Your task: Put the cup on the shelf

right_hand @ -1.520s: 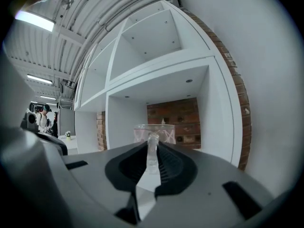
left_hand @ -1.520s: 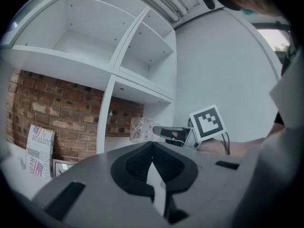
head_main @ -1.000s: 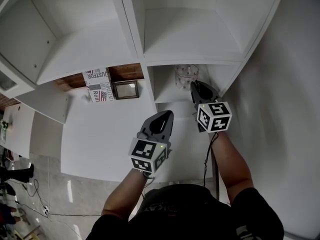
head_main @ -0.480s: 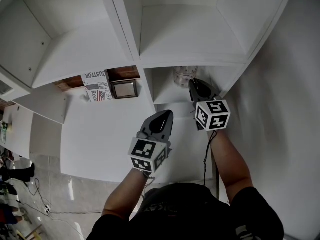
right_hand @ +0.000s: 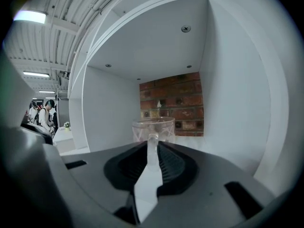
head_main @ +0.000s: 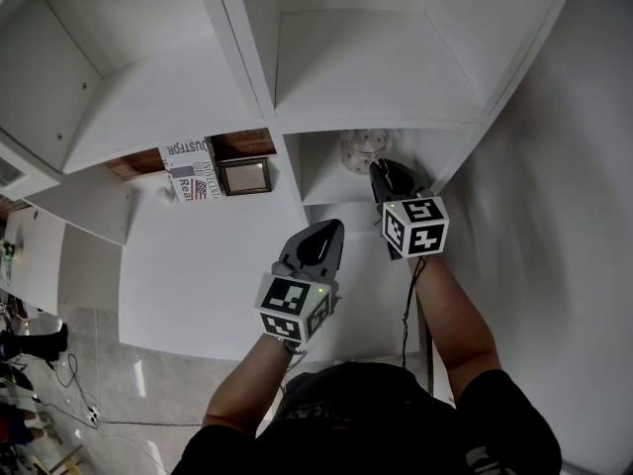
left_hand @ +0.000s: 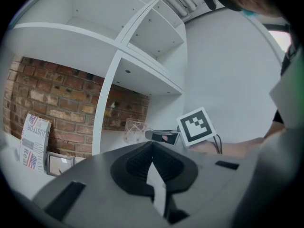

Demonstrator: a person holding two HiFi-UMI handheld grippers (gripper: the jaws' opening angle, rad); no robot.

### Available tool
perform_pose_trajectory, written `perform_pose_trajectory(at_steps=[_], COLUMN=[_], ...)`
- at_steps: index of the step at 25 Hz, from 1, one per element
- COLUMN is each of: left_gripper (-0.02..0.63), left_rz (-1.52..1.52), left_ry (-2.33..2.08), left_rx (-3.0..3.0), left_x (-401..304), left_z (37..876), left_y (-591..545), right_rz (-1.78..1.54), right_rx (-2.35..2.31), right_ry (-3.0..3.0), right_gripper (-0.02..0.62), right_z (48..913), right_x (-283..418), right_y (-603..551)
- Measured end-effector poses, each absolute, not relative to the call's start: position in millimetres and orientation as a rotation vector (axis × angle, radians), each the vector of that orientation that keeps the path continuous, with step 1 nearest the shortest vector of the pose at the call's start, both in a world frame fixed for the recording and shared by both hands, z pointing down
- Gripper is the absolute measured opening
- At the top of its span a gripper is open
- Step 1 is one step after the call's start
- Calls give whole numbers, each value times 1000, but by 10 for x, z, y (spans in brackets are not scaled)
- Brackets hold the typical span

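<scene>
Presently the right gripper (head_main: 384, 172) reaches into the lower right compartment of the white shelf (head_main: 376, 119); its jaws pinch the handle of the clear patterned cup (head_main: 362, 149), as the right gripper view confirms; the cup (right_hand: 153, 128) stands upright inside that compartment, in front of the brick wall (right_hand: 172, 102); whether its base rests on the board cannot be told, the gripper body hiding it. The left gripper (head_main: 327, 228) is empty, jaws pressed together, above the white counter (head_main: 203, 265); a small picture frame (head_main: 247, 176) and a printed card (head_main: 190, 168) stand in the neighbouring compartment.
</scene>
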State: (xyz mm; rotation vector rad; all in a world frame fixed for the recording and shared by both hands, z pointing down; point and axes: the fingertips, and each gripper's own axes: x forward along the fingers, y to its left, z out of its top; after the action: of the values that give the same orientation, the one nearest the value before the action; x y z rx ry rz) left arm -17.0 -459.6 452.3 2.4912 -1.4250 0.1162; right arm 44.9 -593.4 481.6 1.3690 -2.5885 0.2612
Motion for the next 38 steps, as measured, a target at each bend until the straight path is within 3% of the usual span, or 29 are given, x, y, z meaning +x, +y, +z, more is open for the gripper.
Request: perform_pose_trajectory(at_steps=[18,23,27,38], left_gripper=[5,5,5,5], left_rz=[108,108,112,107], left_ry=[-1424,-1405,-1392,-1331], left_rx=[2519,2544,2565,2593], left_x=[-252,-291,-354,-726], left_z=[4374,4265,4207,4135], left_y=[-4183,-3974,-3771,-2973], right_rz=[334,330,325,220], right_rx=[1484,1494,1508,1542], right_ry=[-2596,-2606,-2630,-2587], right_gripper=[89,65,2,0], right_z=[4661,4567,4496,4344], right_x=[623,586,522,163], right_y=[-5517,-5214,-4923,-3816])
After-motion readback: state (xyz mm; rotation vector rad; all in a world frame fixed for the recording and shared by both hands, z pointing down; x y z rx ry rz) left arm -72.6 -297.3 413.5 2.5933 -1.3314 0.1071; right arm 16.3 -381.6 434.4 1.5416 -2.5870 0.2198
